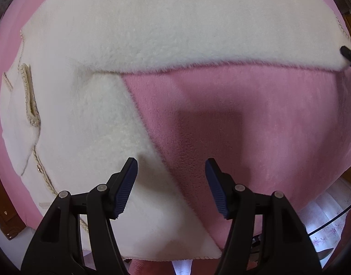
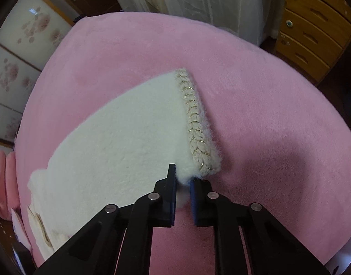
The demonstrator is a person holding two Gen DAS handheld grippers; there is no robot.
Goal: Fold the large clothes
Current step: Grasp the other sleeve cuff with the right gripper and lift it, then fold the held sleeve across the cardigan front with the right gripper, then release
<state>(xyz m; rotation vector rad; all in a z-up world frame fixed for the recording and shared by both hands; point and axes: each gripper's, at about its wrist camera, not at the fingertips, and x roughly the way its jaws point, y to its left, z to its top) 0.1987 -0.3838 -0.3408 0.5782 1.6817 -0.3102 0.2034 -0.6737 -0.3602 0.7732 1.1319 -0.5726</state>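
On the pink bed, our right tool pinches the fleece garment's braided cuff; left tool gapes empty; next, we fold the sleeve inward.

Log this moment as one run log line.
left tongs: open above cream fleece garment | right tongs: shut on braided cuff corner | pink blanket

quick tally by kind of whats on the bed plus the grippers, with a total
cream fleece garment: 1
pink blanket: 1
grippers: 2, the left gripper open over the garment, the right gripper shut on the garment's braided cuff
total: 4
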